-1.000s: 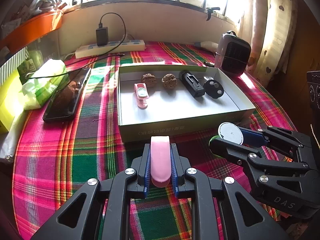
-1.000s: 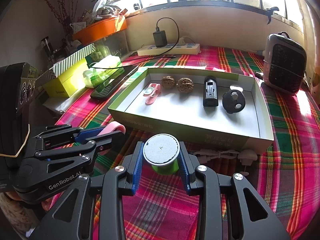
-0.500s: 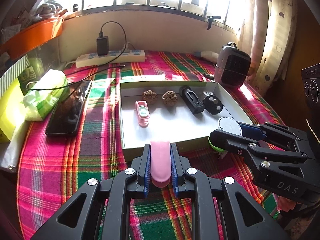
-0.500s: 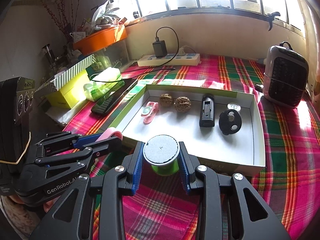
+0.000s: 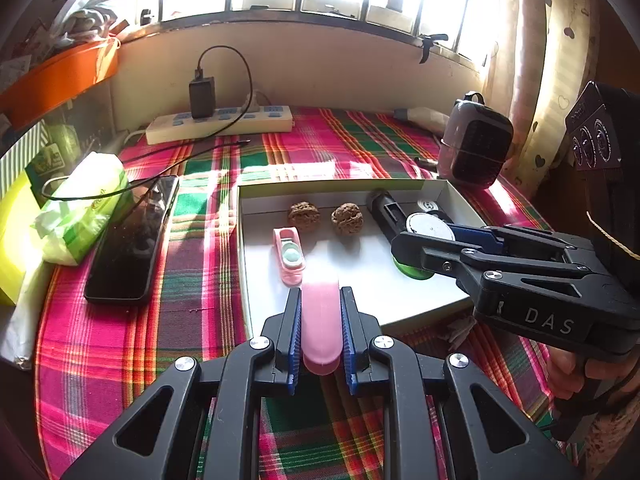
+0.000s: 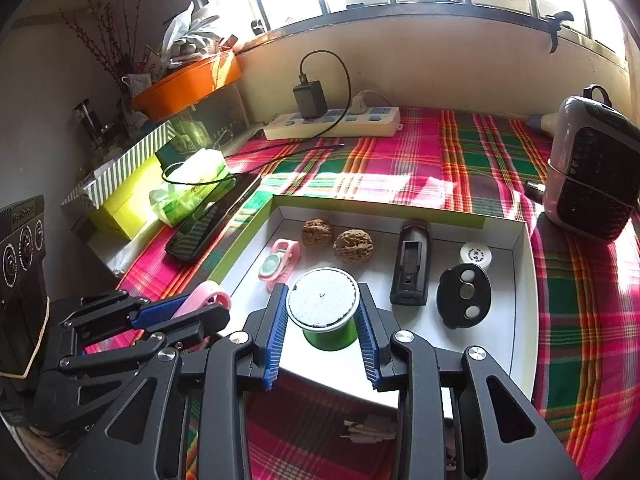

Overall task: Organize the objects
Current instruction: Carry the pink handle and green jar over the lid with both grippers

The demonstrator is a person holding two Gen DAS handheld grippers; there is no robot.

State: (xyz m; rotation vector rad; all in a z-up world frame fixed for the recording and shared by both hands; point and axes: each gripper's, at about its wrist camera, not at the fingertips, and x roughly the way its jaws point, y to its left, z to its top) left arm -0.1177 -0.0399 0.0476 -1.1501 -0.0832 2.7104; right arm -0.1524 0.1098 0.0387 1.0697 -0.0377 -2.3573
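left wrist, pink clip (image 5: pixel 320 320) lengthwise between pads

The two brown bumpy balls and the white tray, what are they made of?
The two brown bumpy balls look like walnuts: dull, hard, wrinkled shell. The white tray looks like cardboard, a box lid perhaps: thin folded walls, matte white inside, green outside. I can't be sure from sight alone.

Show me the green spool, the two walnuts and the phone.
Green spool (image 6: pixel 322 298), right wrist view, white top face.
Walnuts (image 6: pixel 353 247), right wrist view, right nut's shell.
Phone (image 5: pixel 132 240), left wrist view, dark screen.
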